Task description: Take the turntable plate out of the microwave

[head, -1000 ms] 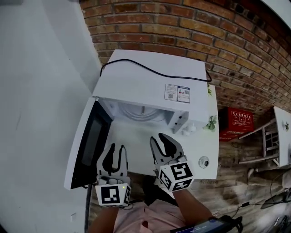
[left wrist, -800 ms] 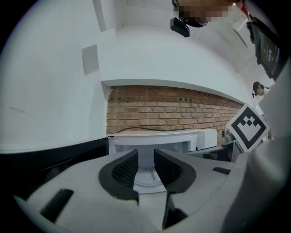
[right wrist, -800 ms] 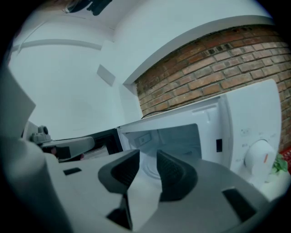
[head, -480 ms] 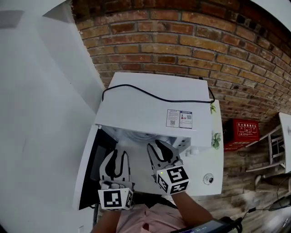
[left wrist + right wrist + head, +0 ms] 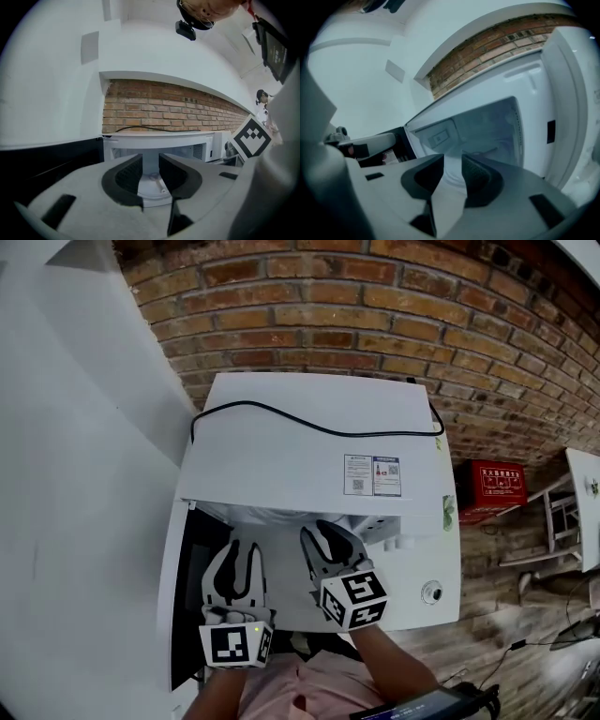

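Brick wall (image 5: 375, 315) across the back, and in front of it the white microwave (image 5: 300, 456) on a white table (image 5: 441, 563), with a black cable (image 5: 281, 414) draped over its top. The door (image 5: 187, 596) hangs wide open at 9 o'clock. Both grippers are lined up at the mouth of the cavity, pointing to 12 o'clock: left gripper (image 5: 237, 549) and right gripper (image 5: 326, 532) side by side. The left jaws stand apart with nothing between the pads. Through the gap, the turntable plate (image 5: 151, 183) lies flat on the cavity floor — dead ahead at 12 o'clock, clear of the fingertips. The right jaws are parted too, and empty — they face into the cavity, where the plate is hard to make out. A red box (image 5: 495, 488) sits on the floor at 3 o'clock.
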Demonstrator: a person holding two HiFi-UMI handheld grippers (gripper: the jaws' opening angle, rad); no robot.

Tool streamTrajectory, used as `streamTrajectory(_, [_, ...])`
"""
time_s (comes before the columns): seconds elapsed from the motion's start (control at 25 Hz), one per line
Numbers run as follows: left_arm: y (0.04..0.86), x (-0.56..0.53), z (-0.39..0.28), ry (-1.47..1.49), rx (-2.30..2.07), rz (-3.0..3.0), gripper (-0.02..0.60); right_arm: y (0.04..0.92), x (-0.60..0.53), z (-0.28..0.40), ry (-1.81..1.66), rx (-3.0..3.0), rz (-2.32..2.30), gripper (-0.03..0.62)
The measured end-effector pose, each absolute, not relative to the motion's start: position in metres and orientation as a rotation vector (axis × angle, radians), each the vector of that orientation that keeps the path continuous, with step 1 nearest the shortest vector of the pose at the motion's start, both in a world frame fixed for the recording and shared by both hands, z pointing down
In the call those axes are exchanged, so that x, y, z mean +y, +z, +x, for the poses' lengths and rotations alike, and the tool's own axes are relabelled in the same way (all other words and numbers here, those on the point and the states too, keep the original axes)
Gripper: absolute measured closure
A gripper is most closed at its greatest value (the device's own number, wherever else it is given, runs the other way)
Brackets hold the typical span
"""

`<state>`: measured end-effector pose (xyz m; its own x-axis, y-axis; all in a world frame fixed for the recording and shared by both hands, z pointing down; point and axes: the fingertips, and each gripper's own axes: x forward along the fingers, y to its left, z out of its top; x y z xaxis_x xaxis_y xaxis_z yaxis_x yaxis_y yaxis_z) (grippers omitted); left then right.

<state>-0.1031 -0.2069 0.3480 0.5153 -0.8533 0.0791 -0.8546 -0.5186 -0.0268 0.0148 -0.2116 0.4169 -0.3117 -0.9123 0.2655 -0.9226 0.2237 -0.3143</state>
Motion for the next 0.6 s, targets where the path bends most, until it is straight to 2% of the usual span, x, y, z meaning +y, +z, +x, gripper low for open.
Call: streamTrajectory(0.6, [0.382, -0.207, -0.108, 0.191, -1.410, 2.694, 0.465, 0.498, -0.208, -0.002, 1.026, -2.305, 1.834, 0.468])
